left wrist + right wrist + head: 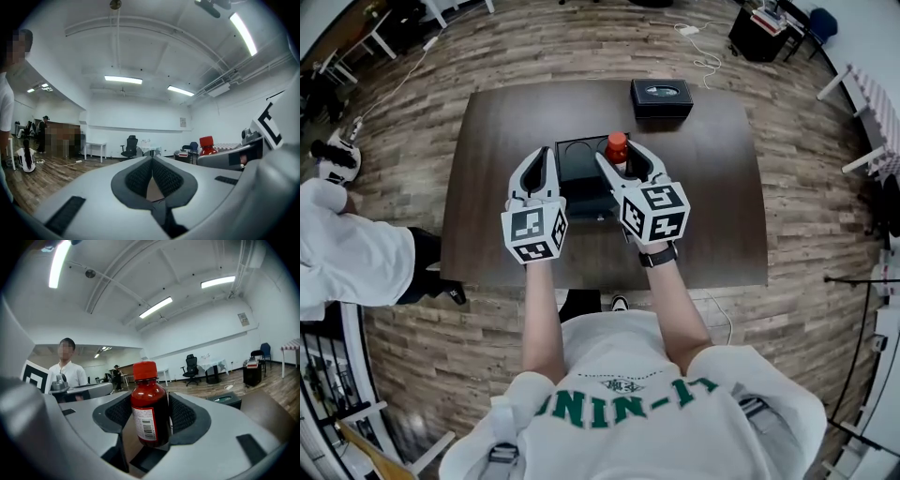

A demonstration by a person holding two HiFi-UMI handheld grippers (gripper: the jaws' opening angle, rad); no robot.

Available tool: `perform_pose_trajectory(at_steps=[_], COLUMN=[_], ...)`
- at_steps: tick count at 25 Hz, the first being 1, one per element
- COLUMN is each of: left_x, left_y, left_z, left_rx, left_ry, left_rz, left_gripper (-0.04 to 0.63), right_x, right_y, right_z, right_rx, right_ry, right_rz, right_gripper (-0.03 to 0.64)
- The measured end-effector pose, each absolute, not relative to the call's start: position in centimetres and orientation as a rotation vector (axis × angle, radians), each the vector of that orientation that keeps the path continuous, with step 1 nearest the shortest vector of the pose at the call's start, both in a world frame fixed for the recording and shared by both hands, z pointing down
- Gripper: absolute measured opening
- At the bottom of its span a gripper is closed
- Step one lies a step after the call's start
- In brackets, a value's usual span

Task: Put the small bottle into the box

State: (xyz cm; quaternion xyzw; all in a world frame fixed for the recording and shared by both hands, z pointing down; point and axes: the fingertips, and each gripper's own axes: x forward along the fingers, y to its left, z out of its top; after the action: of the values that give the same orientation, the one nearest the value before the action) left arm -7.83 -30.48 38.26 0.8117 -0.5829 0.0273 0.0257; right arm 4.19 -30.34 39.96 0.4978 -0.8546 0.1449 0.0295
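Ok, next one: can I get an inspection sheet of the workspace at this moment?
Surface: dark table, bare apart from the items below.
Job's things: open black box at the table's middle; red-capped bottle upright at the box's far right corner.
Clutter: second black box, closed, at the far edge.
Grippers: left gripper with fingers together, empty; right gripper with fingers shut on the bottle.
Cables: white cable on the floor beyond the table.
Surroundings: wood floor; person in white at the left; office chair far off.
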Motion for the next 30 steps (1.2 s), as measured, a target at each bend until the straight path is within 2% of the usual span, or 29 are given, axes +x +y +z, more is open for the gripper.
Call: perform_pose_trajectory(at_steps=[4,30], left_x=[-8.8,-11.1], left_y=[-32.9,-40.0], left_z=[39.7,47.2], left_rx=[2.491,2.396], left_ry=[-1.778,-1.65], left_rz=[0.108,0.198], left_gripper=[0.014,0.014], right_x=[2.5,-1.3], right_y=[-32.6,-36.5], right_z=[42.8,55.9], right_rx=[1.431,1.071], right_ry=[-2.664,-2.369], right_rz=[0.601,0.589], right_gripper=[0.249,0.239])
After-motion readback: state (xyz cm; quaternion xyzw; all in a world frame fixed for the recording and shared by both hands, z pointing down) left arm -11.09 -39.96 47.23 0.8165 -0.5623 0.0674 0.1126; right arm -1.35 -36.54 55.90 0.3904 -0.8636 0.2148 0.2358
